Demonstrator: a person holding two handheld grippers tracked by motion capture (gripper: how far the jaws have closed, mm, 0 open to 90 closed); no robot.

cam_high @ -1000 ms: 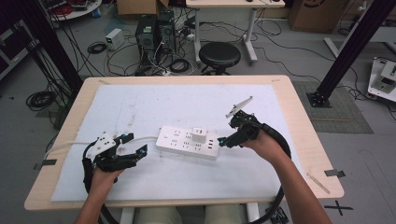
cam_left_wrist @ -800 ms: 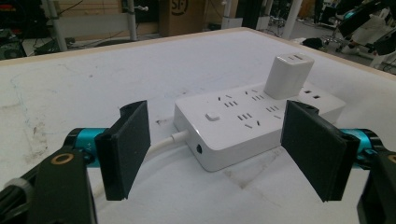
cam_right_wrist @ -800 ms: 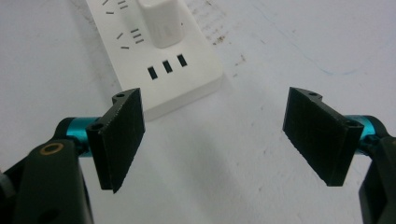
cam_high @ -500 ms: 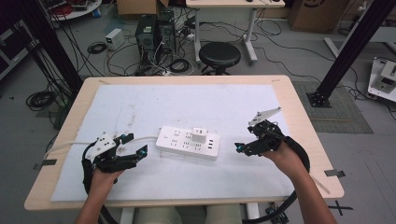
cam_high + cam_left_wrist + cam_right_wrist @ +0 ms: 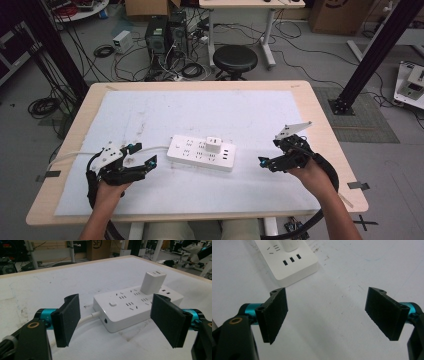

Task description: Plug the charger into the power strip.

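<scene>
Power strip [image 5: 201,153]: seen at the centre of the high view, lying flat on the white mat [image 5: 200,115].
Charger [image 5: 214,145]: plugged upright into the strip.
Left gripper [image 5: 145,163]: lower left, jaws held wide, nothing gripped, the strip's cord end just ahead.
Right gripper [image 5: 265,162]: lower right, apart from the strip; jaws have just been opening, now spread wide and empty.

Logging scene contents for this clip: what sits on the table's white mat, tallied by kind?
White rectangular plastic power strip: 1
White cube-shaped plug-in charger, seated on the strip: 1
Black two-jaw gripper: 2, left and right, both open
Total: 4
</scene>
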